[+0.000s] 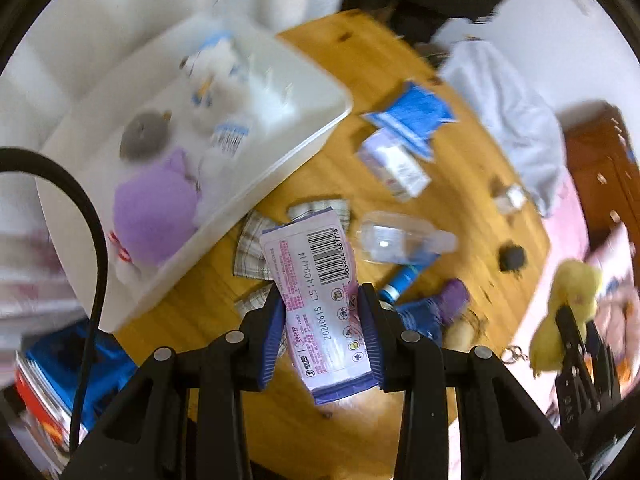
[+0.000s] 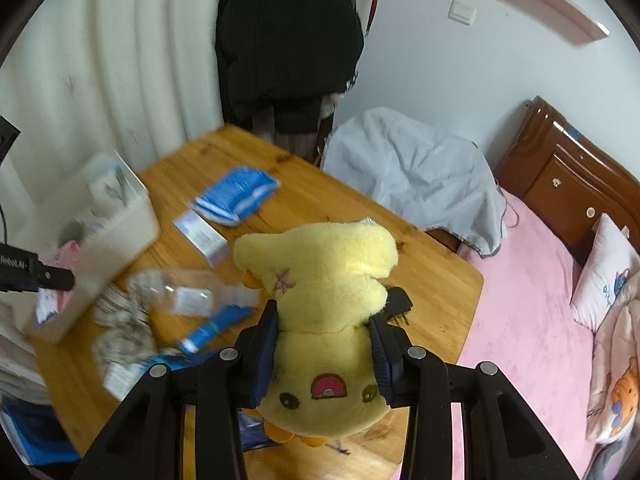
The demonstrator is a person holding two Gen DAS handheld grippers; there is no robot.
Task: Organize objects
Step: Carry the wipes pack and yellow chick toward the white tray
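Left gripper (image 1: 322, 332) clamps a pink wipes packet (image 1: 316, 300); right gripper (image 2: 324, 344) clamps a yellow plush duck (image 2: 320, 304), both lifted over the desk (image 2: 432, 280).

I judge both are bound for the white bin (image 1: 280, 72); the thin packet could slip, and the duck's dangling body could knock the clear bottle (image 2: 192, 288).
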